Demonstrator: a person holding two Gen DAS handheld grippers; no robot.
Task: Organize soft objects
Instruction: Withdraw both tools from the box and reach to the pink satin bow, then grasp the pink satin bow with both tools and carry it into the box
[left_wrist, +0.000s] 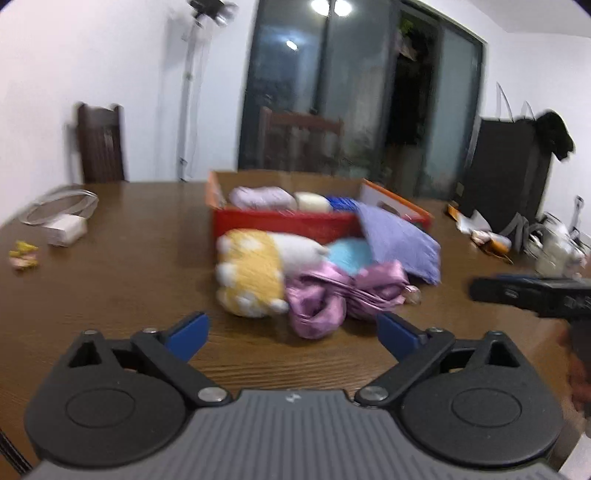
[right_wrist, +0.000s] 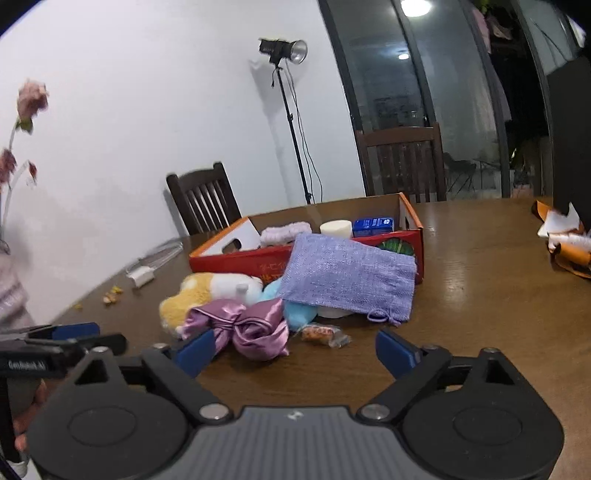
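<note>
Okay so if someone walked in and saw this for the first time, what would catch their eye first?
Probably the heap of soft things mid-table: a shiny pink satin bow in front, a yellow and white plush toy behind it, and a purple knitted cloth draped against the red cardboard box. Both the left gripper and the right gripper are open, short of the pile.
</note>
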